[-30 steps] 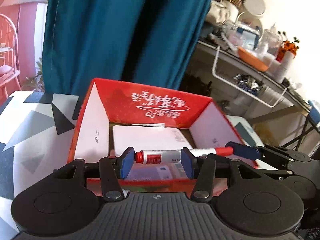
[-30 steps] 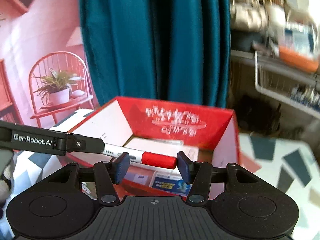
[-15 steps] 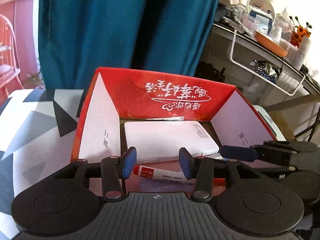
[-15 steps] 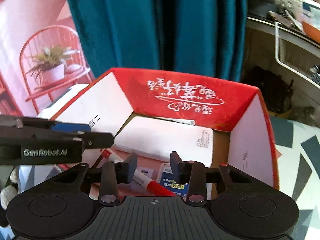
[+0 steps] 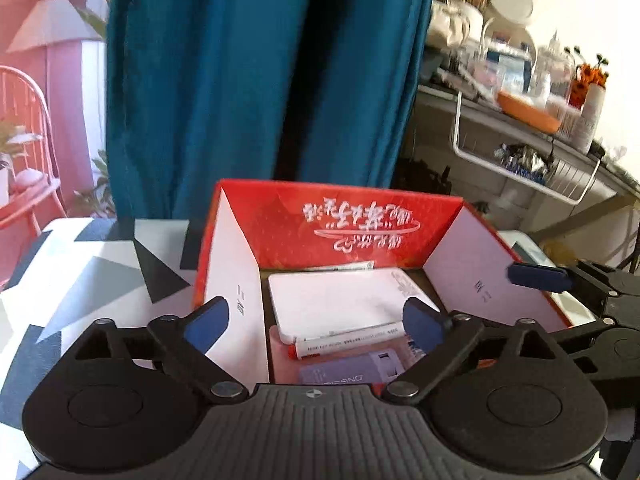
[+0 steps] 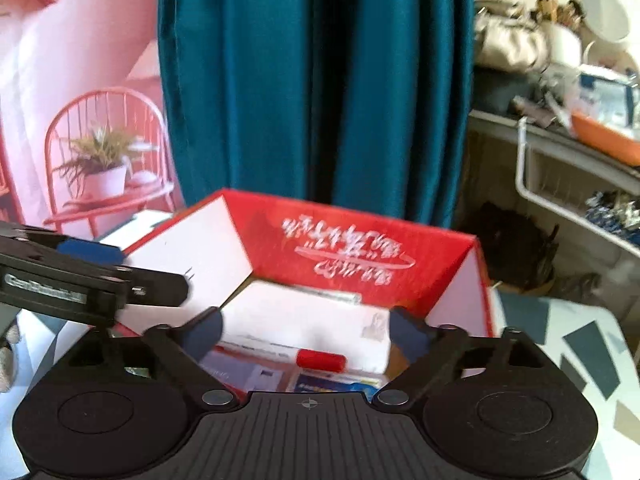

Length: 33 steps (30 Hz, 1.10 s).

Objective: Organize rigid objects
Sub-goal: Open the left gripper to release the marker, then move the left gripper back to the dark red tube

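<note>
The white marker pen with the red cap (image 5: 347,340) now lies loose in the red cardboard box (image 5: 340,216), below and ahead of both grippers. Left gripper (image 5: 316,320) and right gripper (image 6: 306,330) jaws are opening, nothing pinched. A second ago they carried it; delivery looks done.

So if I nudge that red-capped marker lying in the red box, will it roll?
Probably. The marker looks like a round, stiff barrel, so it could roll sideways. It lies against the white flat box, which likely blocks it that way. It seems light and easy to lift.
</note>
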Each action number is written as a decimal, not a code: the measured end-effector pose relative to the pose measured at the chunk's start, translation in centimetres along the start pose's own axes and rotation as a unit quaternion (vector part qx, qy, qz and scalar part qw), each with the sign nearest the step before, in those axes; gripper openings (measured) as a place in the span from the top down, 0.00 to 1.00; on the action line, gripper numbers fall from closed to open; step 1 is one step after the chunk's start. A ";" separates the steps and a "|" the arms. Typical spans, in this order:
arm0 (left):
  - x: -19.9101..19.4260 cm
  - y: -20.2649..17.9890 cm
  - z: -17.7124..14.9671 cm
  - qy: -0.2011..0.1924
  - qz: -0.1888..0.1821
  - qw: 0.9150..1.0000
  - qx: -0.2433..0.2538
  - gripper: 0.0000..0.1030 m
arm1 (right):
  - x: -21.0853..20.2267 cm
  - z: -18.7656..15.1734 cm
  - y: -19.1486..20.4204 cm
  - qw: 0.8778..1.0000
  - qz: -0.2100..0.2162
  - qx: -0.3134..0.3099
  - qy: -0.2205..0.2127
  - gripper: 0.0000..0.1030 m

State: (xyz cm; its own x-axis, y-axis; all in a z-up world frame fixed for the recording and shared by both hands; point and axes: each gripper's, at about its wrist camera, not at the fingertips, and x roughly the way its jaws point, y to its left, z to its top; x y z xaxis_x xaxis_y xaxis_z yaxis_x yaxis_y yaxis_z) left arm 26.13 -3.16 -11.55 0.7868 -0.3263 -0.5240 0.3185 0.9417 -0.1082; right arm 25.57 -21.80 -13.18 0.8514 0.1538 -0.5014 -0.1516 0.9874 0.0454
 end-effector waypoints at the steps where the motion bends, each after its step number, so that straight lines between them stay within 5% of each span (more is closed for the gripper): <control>1: -0.6 0.1 -0.1 -0.007 0.001 1.000 -0.002 0.05 | -0.5 -0.2 -0.1 1.000 -0.004 0.003 -0.009 0.09; 10: -5.6 -0.6 -3.3 -0.059 0.007 0.998 -0.007 0.05 | -5.1 -3.4 -0.3 0.996 -0.036 0.036 -0.067 0.04; 17: -5.5 -2.0 -7.1 -0.031 -0.022 0.999 -0.036 0.05 | -6.6 -8.1 0.2 0.997 -0.029 0.017 -0.077 0.09; 23: -3.6 -3.1 -10.0 -0.002 -0.030 0.999 -0.038 0.10 | -5.6 -12.0 0.2 0.998 -0.033 0.000 -0.051 0.30; 27: -2.6 -3.5 -11.5 0.017 -0.039 0.999 -0.033 0.30 | -4.7 -13.7 0.3 0.999 -0.016 0.010 -0.029 0.60; 33: -1.7 -4.0 -12.5 0.017 -0.067 0.997 -0.023 0.47 | -4.3 -14.8 0.7 1.000 0.000 0.015 -0.023 0.69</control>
State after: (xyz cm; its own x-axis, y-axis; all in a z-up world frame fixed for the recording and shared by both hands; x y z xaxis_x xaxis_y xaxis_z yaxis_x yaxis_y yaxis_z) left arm 16.90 -5.39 -20.77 0.7200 -0.4481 -0.5299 0.3948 0.8925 -0.2182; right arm 14.36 -22.35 -23.82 0.8735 0.1554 -0.4613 -0.1380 0.9878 0.0715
